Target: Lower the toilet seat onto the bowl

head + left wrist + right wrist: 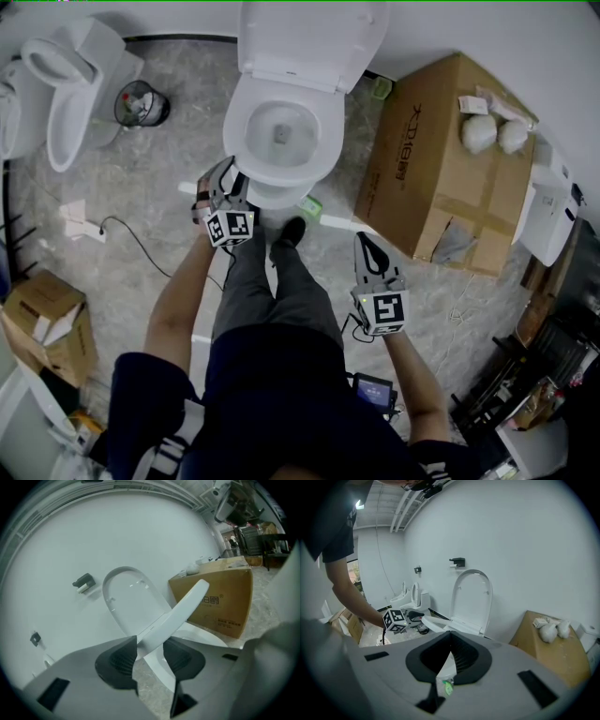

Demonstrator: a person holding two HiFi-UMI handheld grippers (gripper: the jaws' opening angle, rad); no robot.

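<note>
The white toilet (281, 192) stands at the top middle of the head view, its lid (314, 33) upright against the wall. The seat (314, 150) lies low over the bowl. My left gripper (225, 173) is at the seat's front left edge. In the left gripper view the seat's rim (183, 609) runs slantwise between the jaws of the left gripper (150, 653), both pads touching it, a little above the bowl rim (206, 637). My right gripper (366, 242) hangs to the right of the bowl, apart from it, shut and empty (449, 637).
A large cardboard box (441, 159) with white bags (478, 136) on it stands right of the toilet. A second toilet (70, 84) and a black bin (141, 103) are at the left. The person's shoe (291, 230) is just before the bowl. A small box (47, 319) sits lower left.
</note>
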